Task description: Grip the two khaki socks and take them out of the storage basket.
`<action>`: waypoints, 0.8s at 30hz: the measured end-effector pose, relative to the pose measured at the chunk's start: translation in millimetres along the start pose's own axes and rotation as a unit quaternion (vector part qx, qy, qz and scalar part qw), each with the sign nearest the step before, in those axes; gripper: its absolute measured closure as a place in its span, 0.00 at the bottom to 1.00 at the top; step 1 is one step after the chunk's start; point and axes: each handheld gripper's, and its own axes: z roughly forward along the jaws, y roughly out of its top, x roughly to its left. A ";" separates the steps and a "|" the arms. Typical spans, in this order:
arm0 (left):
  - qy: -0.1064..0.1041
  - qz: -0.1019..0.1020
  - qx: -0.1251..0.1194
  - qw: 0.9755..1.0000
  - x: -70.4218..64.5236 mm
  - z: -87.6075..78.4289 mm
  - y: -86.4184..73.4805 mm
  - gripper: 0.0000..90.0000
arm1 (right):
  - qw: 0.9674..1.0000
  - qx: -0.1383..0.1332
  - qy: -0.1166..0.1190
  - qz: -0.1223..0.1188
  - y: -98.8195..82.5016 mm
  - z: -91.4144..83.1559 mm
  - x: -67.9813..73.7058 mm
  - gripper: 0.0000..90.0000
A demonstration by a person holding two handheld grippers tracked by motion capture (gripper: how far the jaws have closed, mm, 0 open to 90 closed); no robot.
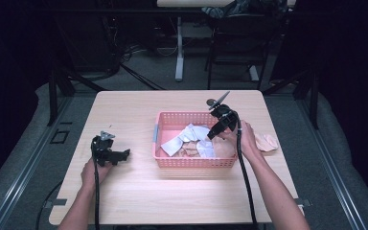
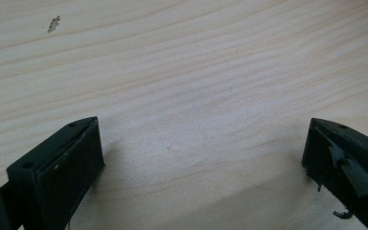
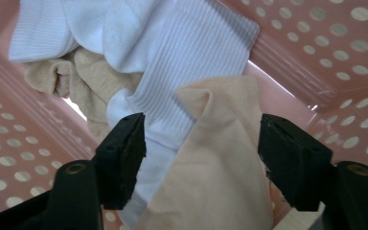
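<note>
I reach my right hand-held gripper (image 3: 199, 158) down into the pink basket (image 1: 163, 122) at the middle of the bench (image 1: 124, 201), because the socks are piled there and I want the beige sock (image 3: 220, 182) on top at the basket's right end. The jaws stand partly spread on either side of that sock and the white ribbed sock (image 3: 182, 62) under it, pads not yet pressing. The beige one looks thin, soft and folded to a peak. My left hand-held gripper (image 1: 117, 155) rests wide open on bare bench at the near left, out of the way. Another beige sock (image 1: 267, 142) lies right of the basket.
</note>
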 end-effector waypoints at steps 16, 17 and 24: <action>0.000 0.000 0.000 1.000 0.0 0.1 0.0 0.00 | 0.999 0.044 -0.028 0.015 10.6 39.6 -1.6 0.63; 0.000 0.000 0.000 1.000 0.0 0.0 0.0 0.00 | 0.998 0.054 -0.028 0.010 11.6 39.9 -1.9 0.65; 0.000 0.000 0.000 1.000 0.0 0.0 0.0 0.00 | 0.998 0.050 -0.031 0.012 12.0 43.3 -0.1 0.86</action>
